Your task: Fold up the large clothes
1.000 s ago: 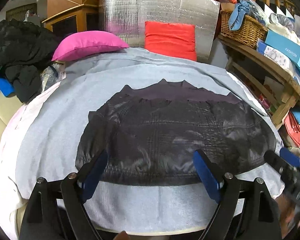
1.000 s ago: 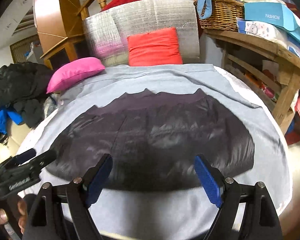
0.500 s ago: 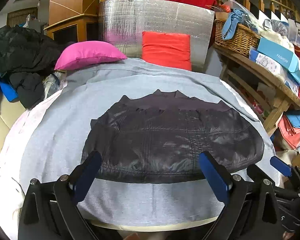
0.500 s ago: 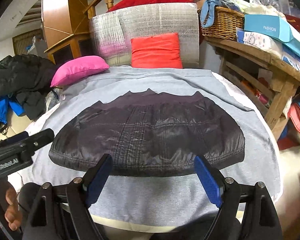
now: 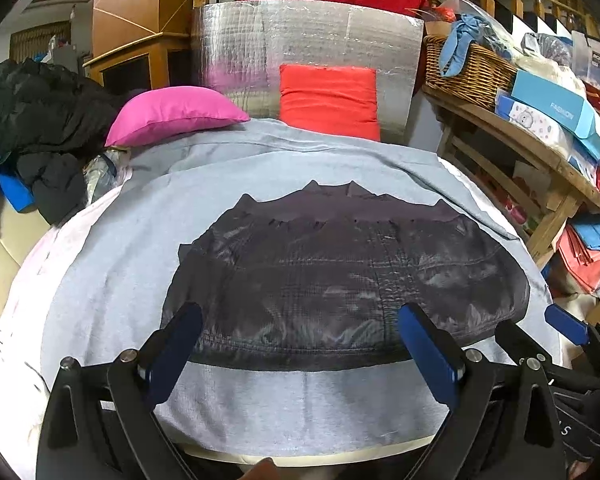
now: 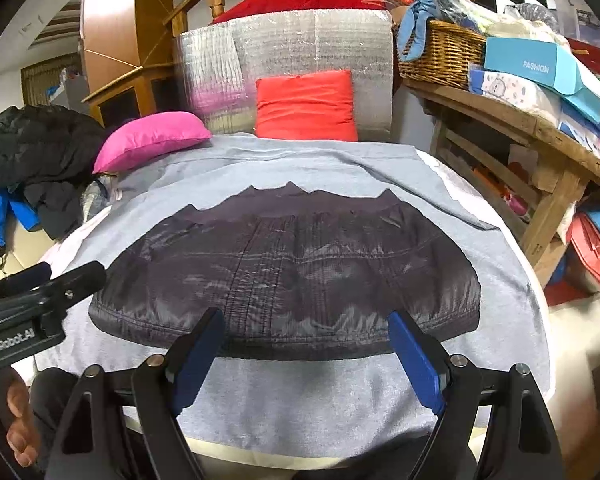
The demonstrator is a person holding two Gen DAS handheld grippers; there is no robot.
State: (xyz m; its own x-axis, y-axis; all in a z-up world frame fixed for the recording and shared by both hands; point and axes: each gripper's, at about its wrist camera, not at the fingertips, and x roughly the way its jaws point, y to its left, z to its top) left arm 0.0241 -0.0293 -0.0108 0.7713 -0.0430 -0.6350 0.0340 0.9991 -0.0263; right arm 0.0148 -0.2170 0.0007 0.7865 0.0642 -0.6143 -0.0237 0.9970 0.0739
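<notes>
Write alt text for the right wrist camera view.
A dark quilted jacket lies flat on a grey sheet, with the open right tool above its near hem. Pink and red pillows sit behind.

A dark charcoal quilted jacket (image 5: 340, 280) lies on a pale grey sheet (image 5: 112, 280), with a magenta pillow (image 5: 172, 114) at ten o'clock, an orange-red cushion (image 5: 330, 100) at twelve against silver foil (image 5: 300, 44).
</notes>
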